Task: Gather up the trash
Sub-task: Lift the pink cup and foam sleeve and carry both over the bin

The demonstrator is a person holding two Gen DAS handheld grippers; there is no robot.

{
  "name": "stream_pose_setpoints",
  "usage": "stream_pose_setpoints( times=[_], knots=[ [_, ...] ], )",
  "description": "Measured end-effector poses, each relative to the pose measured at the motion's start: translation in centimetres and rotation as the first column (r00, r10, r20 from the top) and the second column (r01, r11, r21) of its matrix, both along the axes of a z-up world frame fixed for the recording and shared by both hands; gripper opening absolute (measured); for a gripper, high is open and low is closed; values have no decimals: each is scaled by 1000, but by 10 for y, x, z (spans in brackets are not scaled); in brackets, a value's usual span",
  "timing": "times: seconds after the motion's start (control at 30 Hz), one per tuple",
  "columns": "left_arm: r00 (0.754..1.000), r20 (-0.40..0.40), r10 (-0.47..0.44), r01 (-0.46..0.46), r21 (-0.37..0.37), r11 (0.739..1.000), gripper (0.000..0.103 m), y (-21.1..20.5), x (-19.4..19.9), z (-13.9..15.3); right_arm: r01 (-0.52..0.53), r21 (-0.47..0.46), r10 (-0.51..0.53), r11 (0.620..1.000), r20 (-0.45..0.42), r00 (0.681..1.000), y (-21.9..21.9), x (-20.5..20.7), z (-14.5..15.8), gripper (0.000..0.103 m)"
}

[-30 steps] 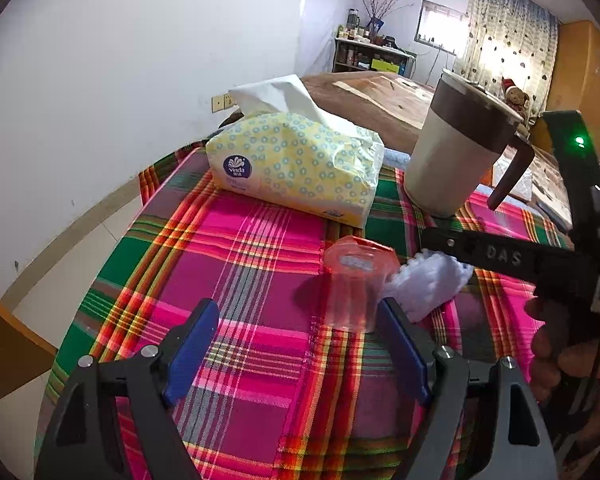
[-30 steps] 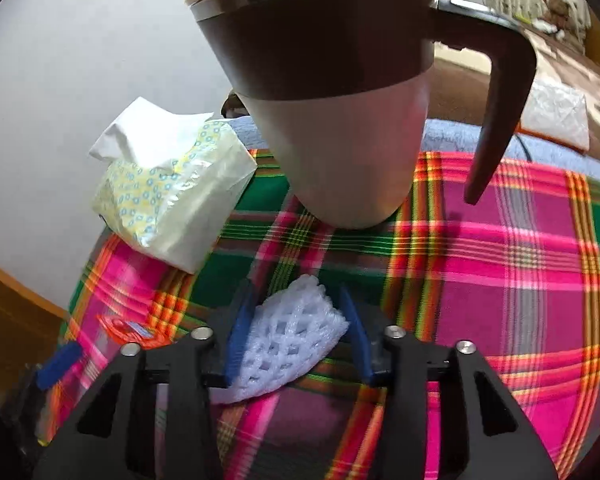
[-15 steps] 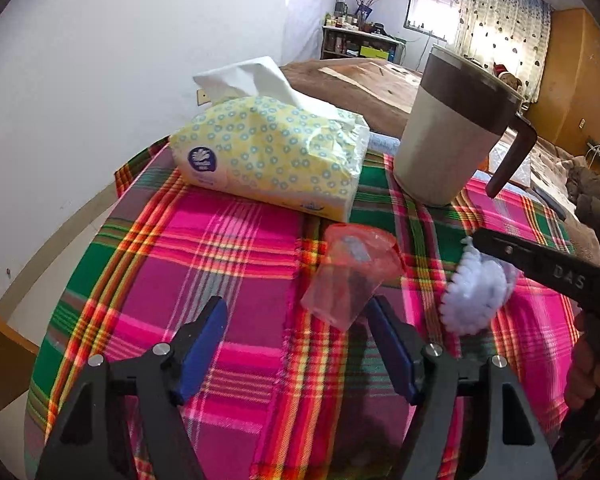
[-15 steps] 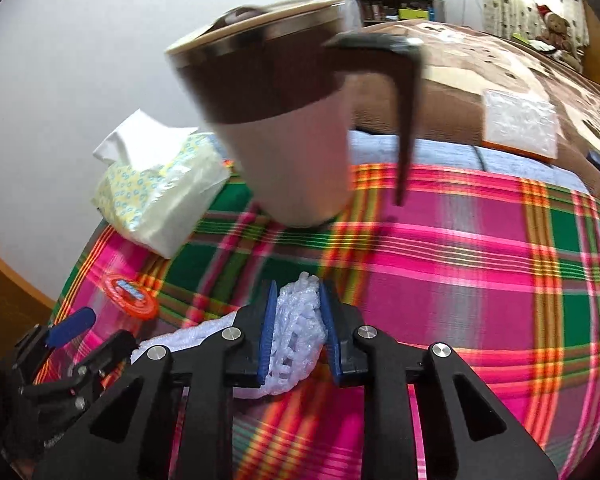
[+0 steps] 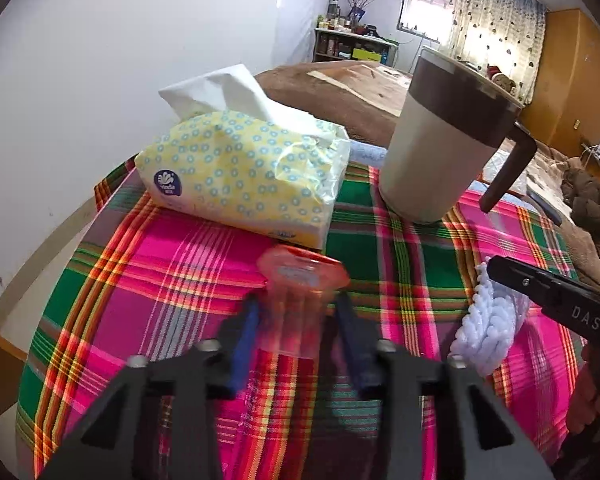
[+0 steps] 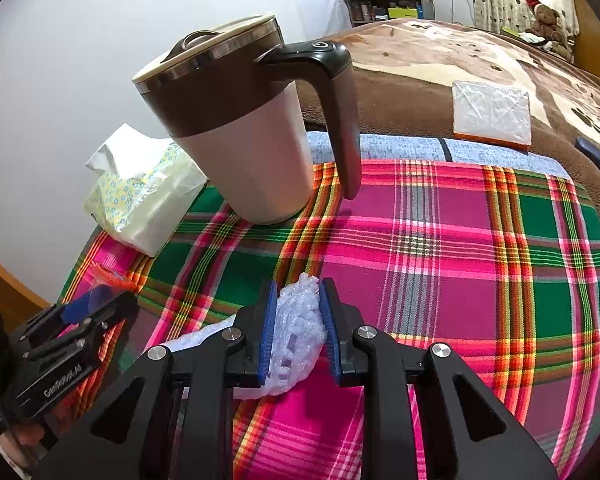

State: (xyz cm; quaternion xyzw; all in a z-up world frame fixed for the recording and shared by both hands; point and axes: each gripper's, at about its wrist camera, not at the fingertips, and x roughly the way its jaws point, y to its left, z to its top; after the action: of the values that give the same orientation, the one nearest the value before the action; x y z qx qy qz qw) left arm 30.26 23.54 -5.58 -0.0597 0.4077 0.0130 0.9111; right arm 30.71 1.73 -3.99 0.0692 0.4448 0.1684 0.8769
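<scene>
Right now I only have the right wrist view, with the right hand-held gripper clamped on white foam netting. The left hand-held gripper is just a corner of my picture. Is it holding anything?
Observer: Yes. In the left wrist view the left hand-held gripper has both fingers against a clear plastic cup with an orange rim, though that part of the picture is blurred.
Operator: Where is that cup relative to the tissue pack?
Observer: Just in front of the tissue pack, apart from it, and nearer the camera than the mug.
</scene>
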Motion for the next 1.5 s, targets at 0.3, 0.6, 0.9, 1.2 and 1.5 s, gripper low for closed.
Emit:
stream_pose_setpoints(
  times=[0.3, 0.6, 0.9, 1.2, 1.5],
  knots=[
    [1000, 24, 18, -18, -8, 1000, 31, -3, -12, 7, 2, 13, -2, 1000, 19, 1000, -8, -10, 4, 19],
    [999, 46, -12, 13, -19, 1000, 31, -21, -47, 19, 5, 63, -7, 998, 36, 999, -28, -36, 15, 18],
    [994, 91, -63, 62, 12, 998, 31, -56, -88, 41, 47, 88, -54, 995, 81, 995, -64, -79, 41, 18],
    [977, 154, -145, 141, 34, 989, 31, -108, -132, 66, 118, 113, -133, 987, 133, 982, -118, -127, 65, 18],
    [951, 204, -234, 232, 34, 972, 31, -163, -162, 86, 197, 116, -217, 974, 196, 956, -175, -171, 80, 18]
  ],
)
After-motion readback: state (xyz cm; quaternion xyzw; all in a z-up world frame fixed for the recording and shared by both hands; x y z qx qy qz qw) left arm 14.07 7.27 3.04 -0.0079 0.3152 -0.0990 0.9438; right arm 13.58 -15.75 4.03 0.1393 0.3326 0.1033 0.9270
